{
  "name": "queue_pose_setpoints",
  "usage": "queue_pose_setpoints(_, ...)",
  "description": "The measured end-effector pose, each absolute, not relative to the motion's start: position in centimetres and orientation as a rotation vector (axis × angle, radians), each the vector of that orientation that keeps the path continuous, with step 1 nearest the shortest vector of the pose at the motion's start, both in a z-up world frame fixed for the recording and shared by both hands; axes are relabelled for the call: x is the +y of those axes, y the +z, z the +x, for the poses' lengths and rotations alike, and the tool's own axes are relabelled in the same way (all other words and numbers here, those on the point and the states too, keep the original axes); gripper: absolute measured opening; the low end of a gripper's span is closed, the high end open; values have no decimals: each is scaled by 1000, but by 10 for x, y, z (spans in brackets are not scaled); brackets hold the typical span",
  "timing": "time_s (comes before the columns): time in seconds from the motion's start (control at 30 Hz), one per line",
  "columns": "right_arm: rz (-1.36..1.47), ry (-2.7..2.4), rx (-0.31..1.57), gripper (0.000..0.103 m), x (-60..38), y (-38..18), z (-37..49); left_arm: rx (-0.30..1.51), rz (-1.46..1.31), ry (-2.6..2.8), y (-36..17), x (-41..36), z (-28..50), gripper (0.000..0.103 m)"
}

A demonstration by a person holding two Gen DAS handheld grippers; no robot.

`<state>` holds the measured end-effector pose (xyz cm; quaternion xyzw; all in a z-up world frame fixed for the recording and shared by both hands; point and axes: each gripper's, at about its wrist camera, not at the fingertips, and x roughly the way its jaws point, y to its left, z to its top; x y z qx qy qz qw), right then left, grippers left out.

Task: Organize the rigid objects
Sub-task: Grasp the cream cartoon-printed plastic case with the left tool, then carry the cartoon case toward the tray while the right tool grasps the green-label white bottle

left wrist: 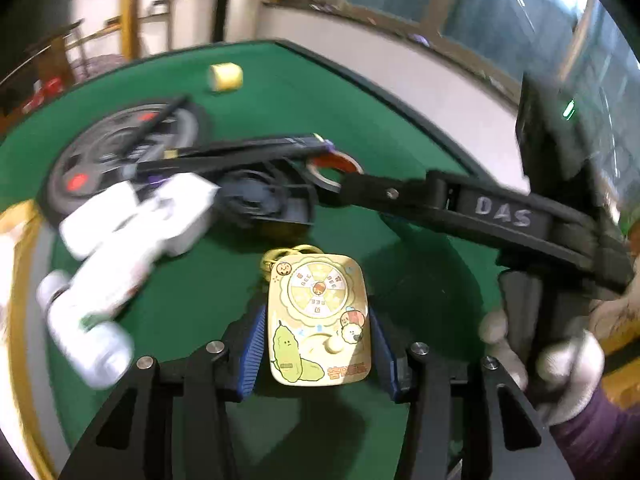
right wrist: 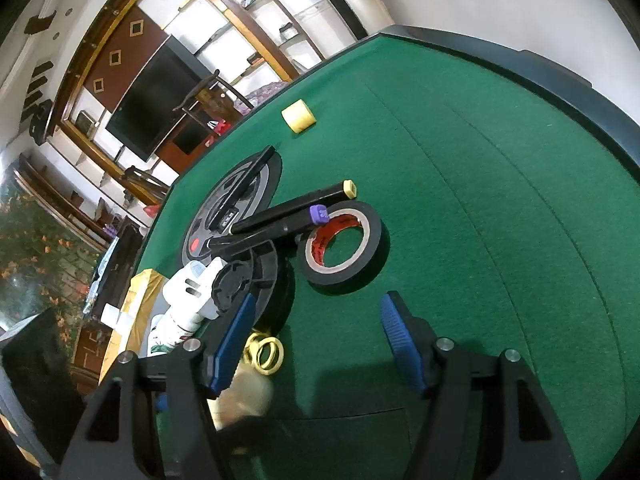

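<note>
My left gripper (left wrist: 318, 346) is shut on a yellow cartoon keychain card (left wrist: 318, 318) and holds it above the green table (left wrist: 360, 92); its gold rings (right wrist: 265, 352) show in the right wrist view. My right gripper (right wrist: 316, 344) is open and empty, just short of a black tape roll (right wrist: 346, 246). Two black markers (right wrist: 294, 210) with yellow and purple caps lie across a round black case (right wrist: 256, 276) and a grey disc (right wrist: 228, 208). White bottles (left wrist: 120, 248) lie at the left. A yellow block (right wrist: 299, 115) sits farther back.
The right gripper's black arm (left wrist: 480, 210) crosses the left wrist view from the right, held by a gloved hand (left wrist: 552, 364). The table's dark rim (right wrist: 520, 64) curves along the far right. A yellow-edged box (right wrist: 136, 300) sits at the left edge.
</note>
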<state>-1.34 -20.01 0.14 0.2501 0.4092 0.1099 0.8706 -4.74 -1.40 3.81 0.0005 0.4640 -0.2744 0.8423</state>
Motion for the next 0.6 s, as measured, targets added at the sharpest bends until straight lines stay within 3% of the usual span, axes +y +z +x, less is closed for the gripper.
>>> queue_pose_setpoints(0.33, 456, 194, 853, 65, -191, 5, -13, 762, -346, -523, 106, 122, -116, 50)
queue_pose_setpoints(0.6, 270, 416, 876, 65, -108, 33, -26, 723, -474, -359, 83, 202, -109, 50)
